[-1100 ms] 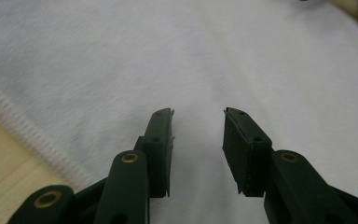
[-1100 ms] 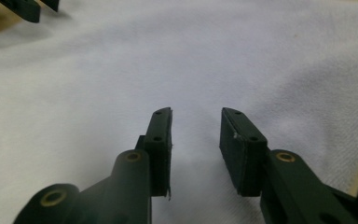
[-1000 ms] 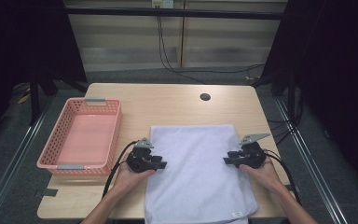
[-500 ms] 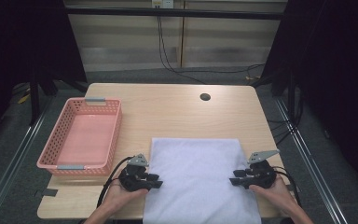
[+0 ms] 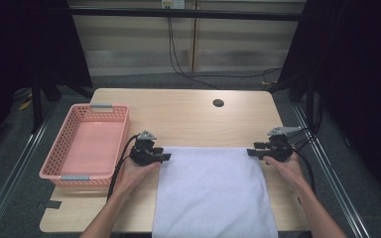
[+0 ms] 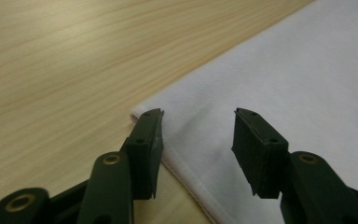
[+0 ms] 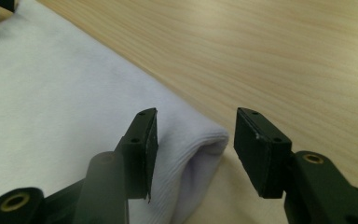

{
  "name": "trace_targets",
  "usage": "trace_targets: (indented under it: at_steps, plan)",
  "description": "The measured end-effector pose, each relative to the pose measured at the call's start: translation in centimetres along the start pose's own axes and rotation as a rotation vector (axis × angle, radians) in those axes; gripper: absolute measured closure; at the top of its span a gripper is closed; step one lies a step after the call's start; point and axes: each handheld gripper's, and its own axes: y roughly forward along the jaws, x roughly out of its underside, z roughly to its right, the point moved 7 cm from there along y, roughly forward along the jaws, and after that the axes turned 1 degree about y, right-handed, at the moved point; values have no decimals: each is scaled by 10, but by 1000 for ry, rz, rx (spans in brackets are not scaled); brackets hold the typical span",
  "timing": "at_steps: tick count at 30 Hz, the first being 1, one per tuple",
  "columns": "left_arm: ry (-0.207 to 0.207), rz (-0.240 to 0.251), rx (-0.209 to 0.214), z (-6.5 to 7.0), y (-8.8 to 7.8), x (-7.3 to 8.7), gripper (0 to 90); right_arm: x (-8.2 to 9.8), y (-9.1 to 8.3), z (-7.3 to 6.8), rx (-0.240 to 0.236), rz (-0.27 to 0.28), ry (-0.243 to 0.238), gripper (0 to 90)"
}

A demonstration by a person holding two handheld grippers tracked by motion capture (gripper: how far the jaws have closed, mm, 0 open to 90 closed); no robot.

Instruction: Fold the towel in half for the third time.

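Two grippers, left (image 5: 164, 157) and right (image 5: 250, 151), flank the far corners of a white towel (image 5: 213, 191) lying flat on the table (image 5: 188, 116). Their jaws have just been opening, gripping nothing. Soft, limp and light, it is best pinched at the corners.

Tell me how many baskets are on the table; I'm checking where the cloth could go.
1. The pink basket sits at the table's left side, left of the white cloth. Nothing in view looks able to hide another.
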Motion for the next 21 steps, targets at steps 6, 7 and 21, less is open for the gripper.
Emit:
trace_targets:
  at_steps: [6,7,21]
  plan:
    - [-23,-18,-16,-17,9,-4,469,-1,15,6,-51,-21,24,470]
    - [-24,-11,-4,-17,11,-4,465,0,17,6,-51,-34,18,477]
    - [-10,74,70,-11,-4,-35,841,-18,-3,5,-118,36,40,811]
